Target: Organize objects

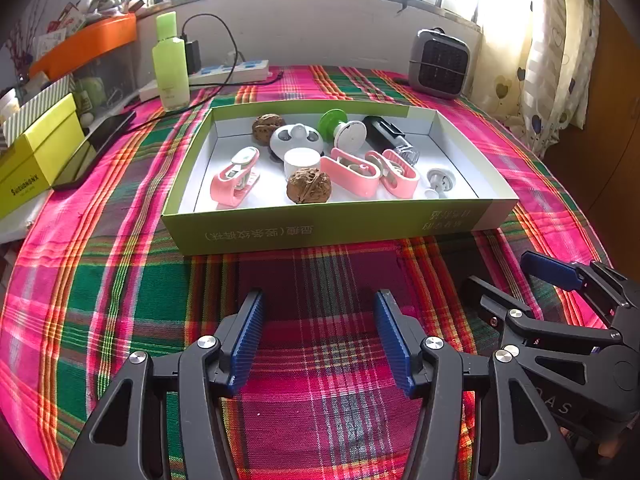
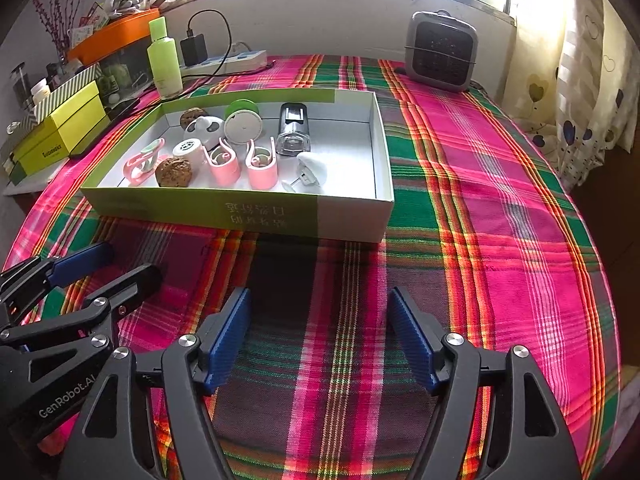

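Both grippers, left point(image 1: 320, 340) and right point(image 2: 320, 336), hang empty and released before the box point(image 1: 320, 228); reach in squarely, taking one item.

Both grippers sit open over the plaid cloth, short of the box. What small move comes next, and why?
Probably ease the right gripper forward toward the green box. Both it and the left gripper are open and empty, nothing lies loose on the cloth before them, and every small item, like the near walnut and pink clips, is inside the box.

Two walnuts point(image 1: 308, 187) and clips point(image 1: 234, 180) lie in the box point(image 1: 320, 228), a heater point(image 1: 439, 63) behind it.
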